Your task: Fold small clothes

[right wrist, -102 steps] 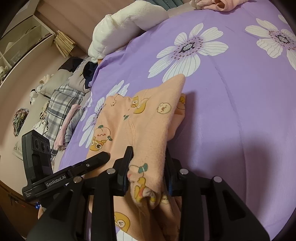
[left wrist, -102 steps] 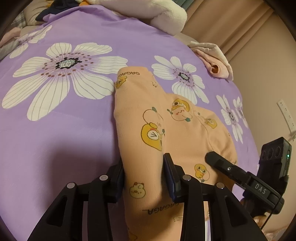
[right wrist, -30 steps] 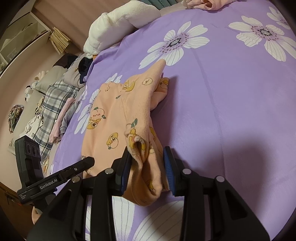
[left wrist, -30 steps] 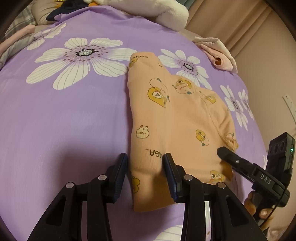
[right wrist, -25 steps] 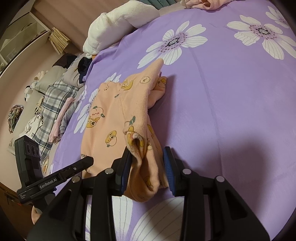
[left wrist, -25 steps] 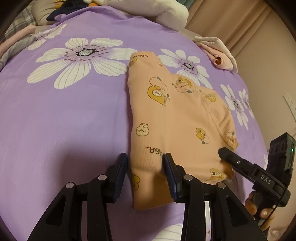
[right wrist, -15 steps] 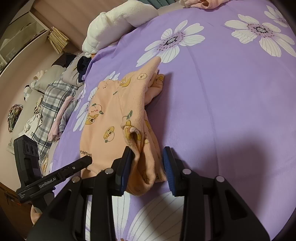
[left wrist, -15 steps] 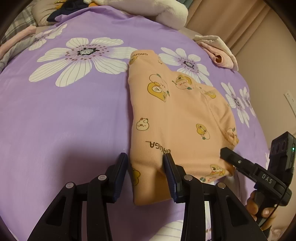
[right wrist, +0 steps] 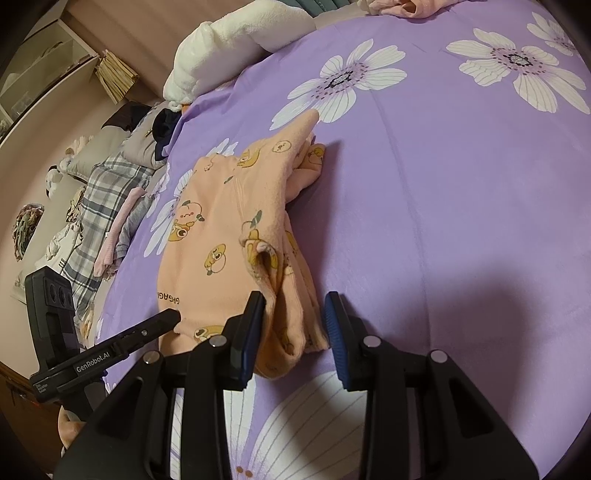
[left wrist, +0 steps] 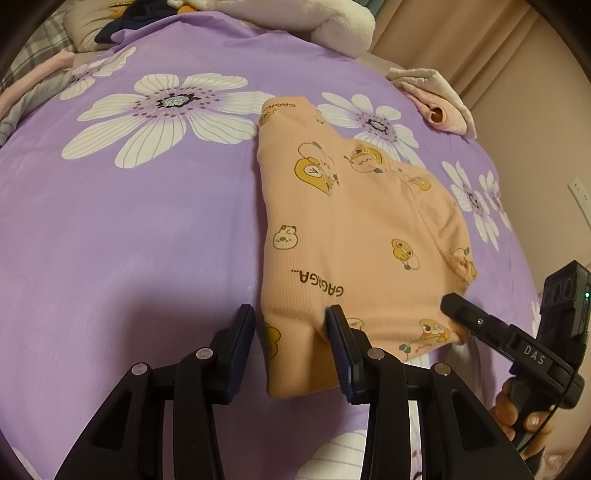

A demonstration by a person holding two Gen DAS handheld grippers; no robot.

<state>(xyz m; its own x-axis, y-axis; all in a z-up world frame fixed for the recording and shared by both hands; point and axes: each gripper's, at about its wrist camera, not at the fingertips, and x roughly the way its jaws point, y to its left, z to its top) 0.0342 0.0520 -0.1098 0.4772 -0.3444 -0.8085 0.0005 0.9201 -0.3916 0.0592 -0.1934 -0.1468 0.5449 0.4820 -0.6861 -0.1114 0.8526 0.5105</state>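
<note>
A peach garment [left wrist: 351, 229] printed with cartoon animals lies folded on the purple flowered sheet [left wrist: 129, 221]. Its near left corner sits between the pads of my left gripper [left wrist: 288, 332], which is shut on it. In the right wrist view the same garment [right wrist: 221, 240] shows a raised ridge of layers at its near right edge. My right gripper [right wrist: 293, 321] is shut on that ridge. Each view also catches the other tool: the right gripper's finger [left wrist: 480, 325] at the garment's near right corner, and the left gripper's finger [right wrist: 147, 328] touching the near hem.
A white plush blanket [left wrist: 325, 22] lies at the far edge of the bed and pale pink clothes [left wrist: 439, 107] at the far right. Plaid and grey laundry [right wrist: 99, 199] is heaped off the left side. A person's hand [left wrist: 517, 413] holds the right tool.
Earlier the garment hung bunched in both grippers above the bed; now it lies flat and spread. Over the last second it slid slightly nearer, and both grips look unchanged.
</note>
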